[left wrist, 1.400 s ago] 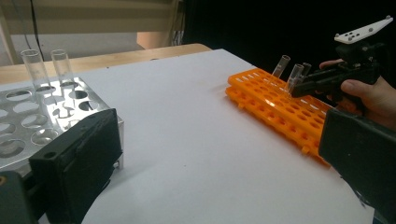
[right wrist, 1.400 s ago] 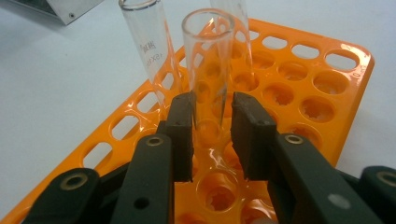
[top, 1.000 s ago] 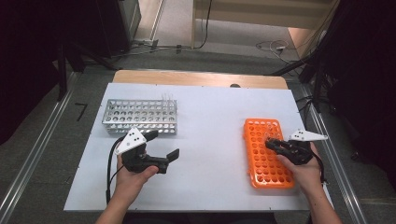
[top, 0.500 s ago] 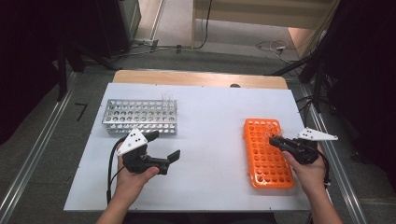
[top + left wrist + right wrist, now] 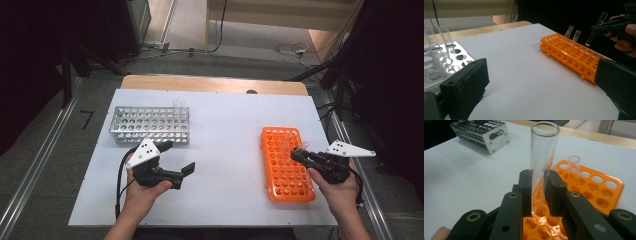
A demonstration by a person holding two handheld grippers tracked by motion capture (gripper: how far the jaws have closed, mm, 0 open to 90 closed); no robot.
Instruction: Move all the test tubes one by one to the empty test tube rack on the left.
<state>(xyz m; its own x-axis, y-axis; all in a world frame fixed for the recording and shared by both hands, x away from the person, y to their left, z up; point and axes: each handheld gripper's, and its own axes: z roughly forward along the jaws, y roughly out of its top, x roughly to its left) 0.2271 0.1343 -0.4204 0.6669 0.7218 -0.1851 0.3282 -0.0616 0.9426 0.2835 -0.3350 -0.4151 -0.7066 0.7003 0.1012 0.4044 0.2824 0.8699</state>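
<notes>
The right gripper (image 5: 539, 192) is clamped on a clear glass tube (image 5: 543, 152), its jaws pressing the tube's lower half from both sides. The tube stands nearly upright in the right gripper view, open mouth up. In the left gripper view its rounded bottom (image 5: 587, 44) hangs clear above the orange rack (image 5: 571, 56), touching nothing. Two more tubes (image 5: 573, 35) stand in holes at the rack's far end, just ahead of the held one.

The left gripper (image 5: 181, 169) rests low over the bare white table (image 5: 225, 125), jaws wide apart with nothing between them. The metal rack (image 5: 150, 124) lies just beyond it, with a pair of tubes (image 5: 178, 106) standing at its far right corner.

Judgement: the step in hand appears to be carrying the lifted tube across from the orange rack toward the metal rack. To do it well, the person should keep the grip even, since glass is slick and the hold sits low on the tube. The tube ought to stay upright in transit, and should clear the two standing neighbours before travelling sideways. At the metal rack, the bottom should be lined up over an empty hole before lowering.
</notes>
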